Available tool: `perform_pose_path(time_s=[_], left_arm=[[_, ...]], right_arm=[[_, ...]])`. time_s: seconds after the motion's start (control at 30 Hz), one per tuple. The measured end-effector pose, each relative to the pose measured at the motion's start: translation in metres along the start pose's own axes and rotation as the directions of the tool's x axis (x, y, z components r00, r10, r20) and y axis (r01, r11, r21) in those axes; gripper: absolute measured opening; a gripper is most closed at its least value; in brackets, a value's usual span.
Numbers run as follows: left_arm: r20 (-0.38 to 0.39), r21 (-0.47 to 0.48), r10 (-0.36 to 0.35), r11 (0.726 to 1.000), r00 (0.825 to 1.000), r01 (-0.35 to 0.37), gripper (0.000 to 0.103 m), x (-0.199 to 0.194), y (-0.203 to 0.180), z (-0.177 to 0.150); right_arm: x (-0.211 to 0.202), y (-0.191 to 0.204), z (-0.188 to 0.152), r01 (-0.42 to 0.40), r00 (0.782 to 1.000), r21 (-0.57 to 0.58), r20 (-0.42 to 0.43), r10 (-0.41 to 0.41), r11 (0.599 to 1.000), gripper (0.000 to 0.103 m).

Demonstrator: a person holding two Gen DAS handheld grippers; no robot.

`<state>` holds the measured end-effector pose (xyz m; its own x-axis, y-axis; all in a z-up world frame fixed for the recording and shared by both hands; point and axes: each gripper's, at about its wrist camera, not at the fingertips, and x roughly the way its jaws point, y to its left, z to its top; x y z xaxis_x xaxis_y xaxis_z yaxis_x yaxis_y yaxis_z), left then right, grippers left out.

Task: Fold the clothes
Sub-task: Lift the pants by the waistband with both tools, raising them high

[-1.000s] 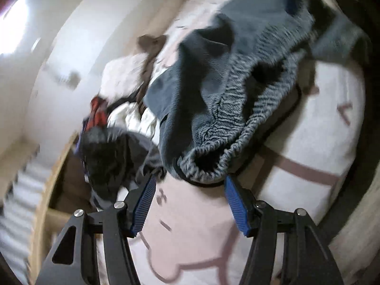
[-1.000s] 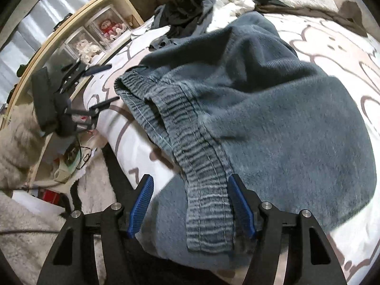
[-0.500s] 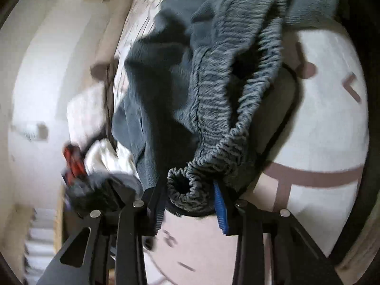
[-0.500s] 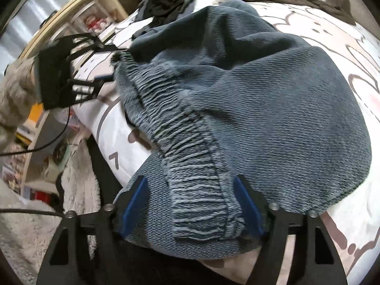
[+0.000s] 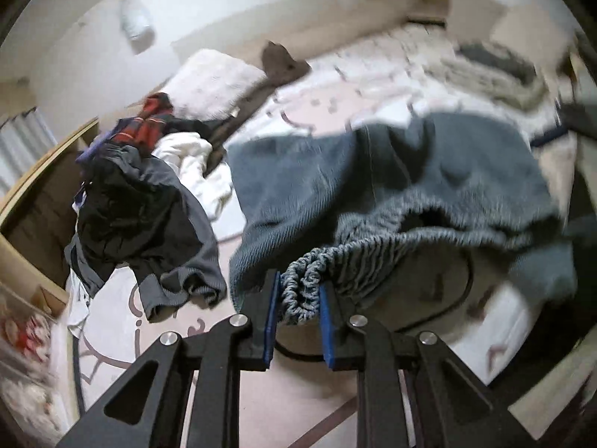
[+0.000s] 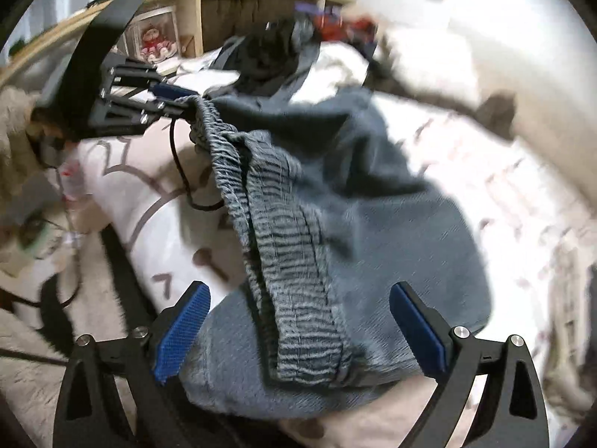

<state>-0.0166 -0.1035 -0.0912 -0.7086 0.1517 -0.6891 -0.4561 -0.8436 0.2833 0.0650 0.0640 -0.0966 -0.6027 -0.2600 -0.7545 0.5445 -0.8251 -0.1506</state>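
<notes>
We hold a gripper in each hand over a bed [image 5: 317,403] with a pale pink and white cover. The blue-gray pants [image 5: 391,171] lie spread across the middle of the bed.

Our left gripper [image 5: 296,308] is closing, and its blue pads already pinch one bunched end of the stretchy waistband [image 5: 309,280]. That end is lifted up off the cover.

Our right gripper [image 6: 298,330] is opening wide. The other end of the waistband [image 6: 298,298] lies between its blue pads, but the pads do not touch it.

A thin black cord [image 6: 179,171] hangs down from the left gripper and loops on the cover close to the waistband.

Just beside the pants, on the left in the left view, sits a heap of other clothes: a dark gray and black piece [image 5: 149,224], a white one [image 5: 194,164] and a red checked one [image 5: 153,119]. A fluffy white pillow [image 5: 212,82] and a brown cloth [image 5: 280,63] lie farther back. A wooden shelf [image 6: 194,22] stands past the end of the bed.
</notes>
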Motion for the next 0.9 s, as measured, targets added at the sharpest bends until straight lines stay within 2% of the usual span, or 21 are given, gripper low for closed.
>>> perform_pose_path(time_s=[0.1,0.2,0.23,0.27,0.3,0.33,0.37,0.4,0.47,0.6,0.8,0.9], left_arm=[[0.052,-0.047,-0.008,0.999,0.999,0.011,0.019,-0.006,0.010,0.015],[0.098,-0.067,-0.007,0.998,0.995,0.013,0.019,-0.011,0.017,0.027],[0.113,-0.066,-0.005,0.998,0.994,0.012,0.019,-0.014,0.017,0.029],[0.127,-0.064,-0.002,0.998,0.992,0.011,0.019,-0.017,0.017,0.030],[0.138,-0.059,-0.001,0.998,0.990,0.009,0.019,-0.020,0.017,0.031],[0.140,-0.044,0.001,0.999,0.990,0.006,0.019,-0.020,0.015,0.029],[0.140,-0.026,0.002,1.000,0.990,0.002,0.019,-0.019,0.013,0.027],[0.137,0.011,0.017,1.000,0.990,-0.019,0.019,-0.018,0.007,0.022],[0.123,0.087,0.045,0.995,0.991,-0.056,0.019,-0.011,-0.005,0.010],[0.068,0.224,0.064,0.972,0.996,-0.078,0.020,0.005,-0.027,-0.019],[0.036,0.419,0.043,0.907,0.998,-0.055,0.027,0.021,-0.050,-0.038],[0.014,0.509,0.041,0.860,0.999,-0.042,0.046,0.028,-0.052,-0.039]], right_arm=[[0.002,0.023,-0.004,0.114,0.993,-0.102,0.024,-0.113,0.988,0.097],[0.020,0.034,-0.006,0.180,0.983,-0.156,0.013,-0.181,0.971,0.086],[0.026,0.035,-0.005,0.200,0.979,-0.165,0.009,-0.202,0.966,0.079],[0.033,0.035,-0.005,0.223,0.974,-0.170,-0.001,-0.227,0.960,0.066],[0.042,0.032,-0.006,0.250,0.966,-0.174,-0.026,-0.259,0.952,0.060],[0.049,0.028,-0.007,0.268,0.958,-0.172,-0.052,-0.280,0.948,0.049],[0.052,0.024,-0.008,0.273,0.956,-0.157,-0.066,-0.286,0.949,0.044],[0.051,0.017,-0.008,0.276,0.955,-0.132,-0.071,-0.287,0.952,0.041],[0.043,0.005,-0.006,0.281,0.956,-0.084,-0.062,-0.287,0.956,0.023],[0.023,-0.020,0.000,0.263,0.962,-0.029,-0.066,-0.265,0.964,0.020],[0.012,-0.028,0.001,0.243,0.966,-0.028,-0.079,-0.245,0.970,0.020],[0.012,-0.025,0.003,0.238,0.967,-0.040,-0.085,-0.241,0.970,0.020]])
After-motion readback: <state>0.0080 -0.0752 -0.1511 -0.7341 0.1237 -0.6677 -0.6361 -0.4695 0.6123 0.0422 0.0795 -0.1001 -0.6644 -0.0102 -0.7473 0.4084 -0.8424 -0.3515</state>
